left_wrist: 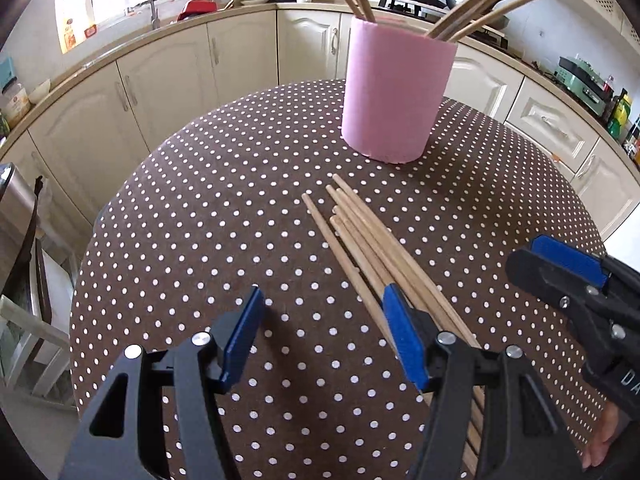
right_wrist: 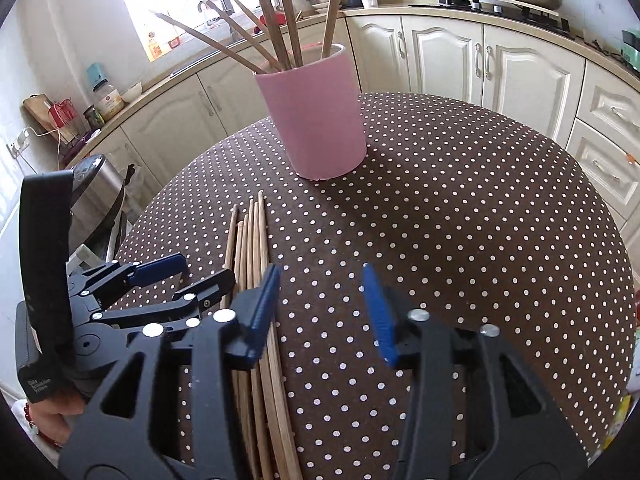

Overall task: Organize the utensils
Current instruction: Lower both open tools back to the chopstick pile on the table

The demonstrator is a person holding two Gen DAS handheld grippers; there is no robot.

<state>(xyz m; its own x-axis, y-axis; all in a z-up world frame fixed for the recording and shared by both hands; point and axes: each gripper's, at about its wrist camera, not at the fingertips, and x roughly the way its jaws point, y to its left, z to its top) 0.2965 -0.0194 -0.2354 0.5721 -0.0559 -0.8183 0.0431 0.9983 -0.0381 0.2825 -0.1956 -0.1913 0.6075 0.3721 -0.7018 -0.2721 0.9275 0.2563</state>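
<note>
On the left, the left gripper (left_wrist: 320, 332) hangs low over the polka-dot tablecloth (left_wrist: 200, 240) with its jaws spread wide and nothing between them; only bare cloth shows in the gap, and its right pad (left_wrist: 404, 336) sits just at the left edge of the pile. Moving right, the loose chopsticks (left_wrist: 368, 244) lie flat in a bundle of about half a dozen, roughly parallel, their far ends pointing toward the pink holder (left_wrist: 396, 88), which stands upright further back on the table, a short way beyond the bundle, with several chopsticks in the holder (left_wrist: 480, 12) leaning out of it. Furthest right, the right gripper (right_wrist: 320, 308) also stands with jaws apart and empty, its left pad (right_wrist: 262, 312) just beside or over the right edge of the same bundle; whether it touches the wood cannot be told. The step in hand looks like a pickup from the pile. To do it well, one gripper should shift sideways until a single stick, or a pair, lies squarely between its pads, and close near the middle of the stick's length so it does not swing when lifted. The outermost stick is probably the easiest to separate. The other gripper could steady the rest so the bundle does not roll or scatter toward the table edge.
</note>
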